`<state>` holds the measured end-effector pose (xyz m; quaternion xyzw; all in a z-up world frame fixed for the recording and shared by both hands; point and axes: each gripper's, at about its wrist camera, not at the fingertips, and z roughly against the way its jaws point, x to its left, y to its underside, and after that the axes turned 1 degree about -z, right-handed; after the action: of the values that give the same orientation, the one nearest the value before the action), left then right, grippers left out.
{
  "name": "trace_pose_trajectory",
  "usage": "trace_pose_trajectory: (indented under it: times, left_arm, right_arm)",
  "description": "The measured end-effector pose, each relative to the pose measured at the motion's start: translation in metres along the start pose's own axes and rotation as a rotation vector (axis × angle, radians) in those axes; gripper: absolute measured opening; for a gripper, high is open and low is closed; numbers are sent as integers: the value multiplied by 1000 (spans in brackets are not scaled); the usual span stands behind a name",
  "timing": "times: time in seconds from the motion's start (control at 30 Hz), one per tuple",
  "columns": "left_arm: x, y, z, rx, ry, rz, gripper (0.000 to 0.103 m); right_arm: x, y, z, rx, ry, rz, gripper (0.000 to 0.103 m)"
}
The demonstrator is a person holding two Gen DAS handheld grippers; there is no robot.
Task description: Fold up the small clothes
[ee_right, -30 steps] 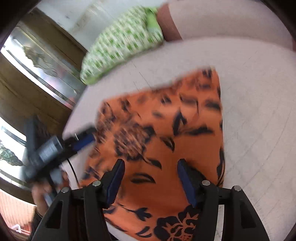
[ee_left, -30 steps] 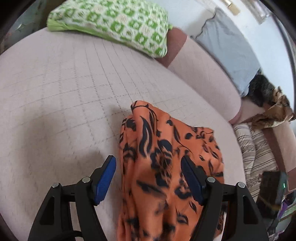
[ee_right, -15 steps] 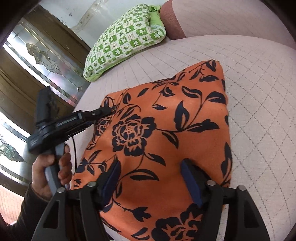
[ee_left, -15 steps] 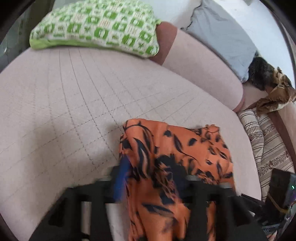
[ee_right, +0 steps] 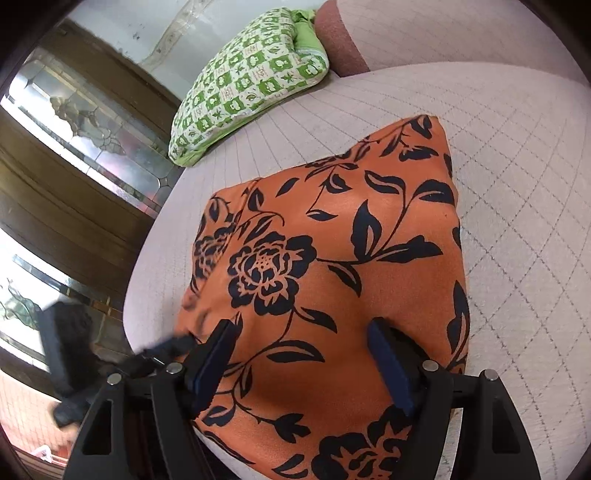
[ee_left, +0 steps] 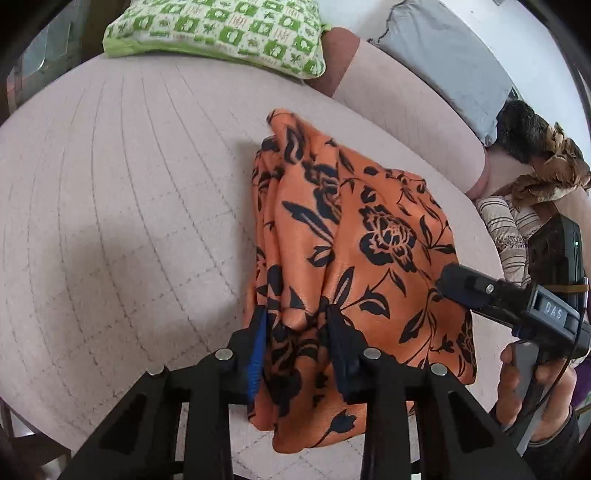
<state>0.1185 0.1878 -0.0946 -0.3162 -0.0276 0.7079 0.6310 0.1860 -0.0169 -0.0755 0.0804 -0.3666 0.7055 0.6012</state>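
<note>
We see the orange cloth with black flowers (ee_left: 354, 258) lying folded on a pale quilted sofa seat (ee_left: 129, 206), near its front edge. In the left wrist view, our left gripper (ee_left: 295, 325) is closing its fingers on a bunched fold at the cloth's near left edge; the blue pads already press the fabric from both sides. In the right wrist view, our right gripper (ee_right: 303, 354) stands over the near part of the cloth with its fingers wide apart and opening; the fabric lies under and between them, but the pads do not squeeze it. A person's hand (ee_left: 532, 384) holds the right gripper's handle at the right side. A green checked pillow (ee_left: 218, 33) rests at the far end of the seat, well apart from the cloth, and a grey cushion (ee_left: 447, 59) leans on the backrest.
</note>
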Motion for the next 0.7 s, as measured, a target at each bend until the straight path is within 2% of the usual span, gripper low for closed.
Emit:
trace_pose_trajectory:
  times: [0.1, 0.13, 0.2, 0.27, 0.33, 0.4, 0.5, 0.6, 0.7]
  left_arm:
    - [-6, -3, 12, -30, -5, -23, 30]
    - [-7, -2, 11, -27, -14, -40, 34]
    - [-2, 0, 0, 11, -31, -30, 50]
    - [-3, 0, 8, -28, -26, -21, 50]
    - [-7, -1, 17, -73, -41, -41, 56]
    - [-13, -4, 26, -116, -73, -65, 57]
    - [-21, -9, 34, -160, -181, -87, 61]
    - [-22, -12, 40, -184, -206, -73, 66]
    - [-23, -13, 41, -182, -236, -79, 67]
  right_arm:
    - [-2, -2, -1, 5, -2, -5, 78]
    - [-2, -2, -2, 6, 1, -3, 78]
    - [-1, -2, -3, 7, 0, 0, 80]
    - [1, -1, -3, 5, 1, 9, 82]
    - [2, 0, -4, 3, 1, 19, 83]
    - [3, 0, -4, 1, 2, 22, 83]
    - [3, 0, -4, 1, 2, 26, 83]
    - [5, -1, -5, 4, 13, 26, 83]
    - [7, 0, -6, 6, 23, 31, 84]
